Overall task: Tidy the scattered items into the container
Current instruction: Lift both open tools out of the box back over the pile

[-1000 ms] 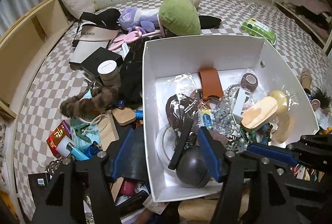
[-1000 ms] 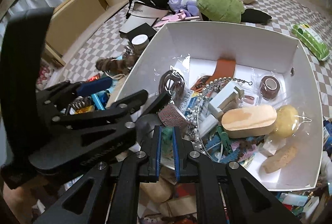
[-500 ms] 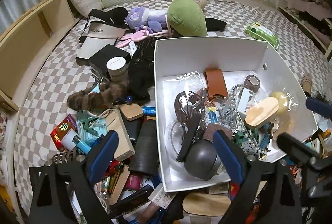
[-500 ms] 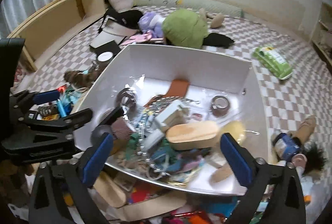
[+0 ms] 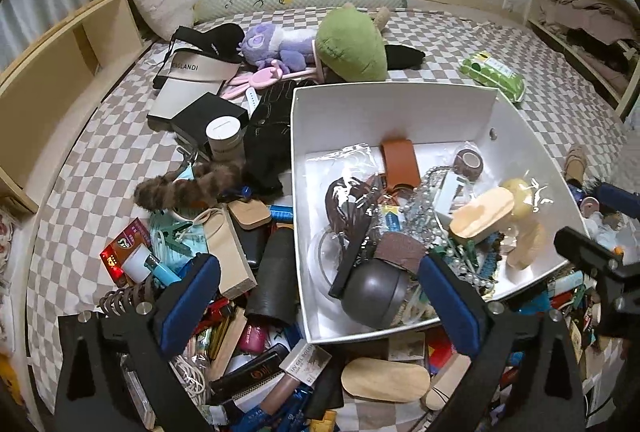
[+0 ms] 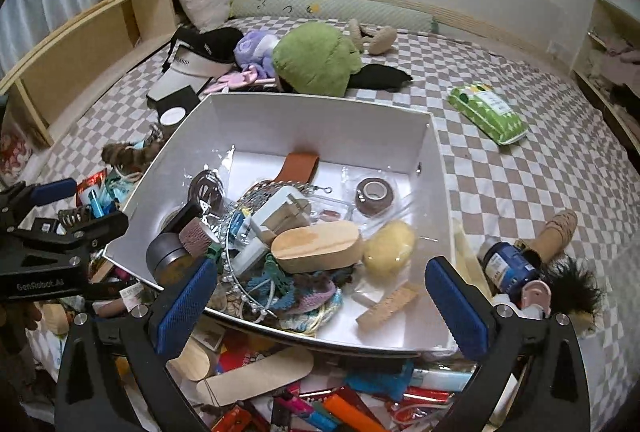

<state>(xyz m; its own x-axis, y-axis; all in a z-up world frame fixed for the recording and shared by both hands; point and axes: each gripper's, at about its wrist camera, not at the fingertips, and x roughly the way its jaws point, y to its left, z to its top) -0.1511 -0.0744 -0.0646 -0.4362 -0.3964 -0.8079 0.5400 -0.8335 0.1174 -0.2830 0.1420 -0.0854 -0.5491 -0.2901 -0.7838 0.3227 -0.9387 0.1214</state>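
Both tools hang above the near side of the white container [image 6: 320, 120], spread wide and grasping nothing. Left tool [image 5: 320, 306] points forward over the container's near left corner, one blue pad [image 5: 188, 296] above the loose pile outside the wall, the other above the dark round tin [image 5: 372, 296] inside. Right tool [image 6: 320, 306] hovers at the near rim, its blue pads [image 6: 456, 312] straddling the heap of tangled cords and the wooden oval block [image 6: 316, 246].

Scattered items [image 5: 224, 272] lie heaped against the container's left wall and beneath both tools on the checkered bed [image 6: 520, 184]; many overlap so much that they are hard to tell apart, and the lower ones are cut off by the tool frames. Near wall of the container is partly hidden behind the right tool's pads.

Ahead of the container sit a green plush [image 6: 316, 58] and a visor cap [image 5: 196, 66]. To the right of the right tool, a green wipes pack [image 6: 486, 112] lies well apart on open bedding, with bare checkered room around it. Wooden shelving [image 5: 52, 72] bounds the bed on the left.
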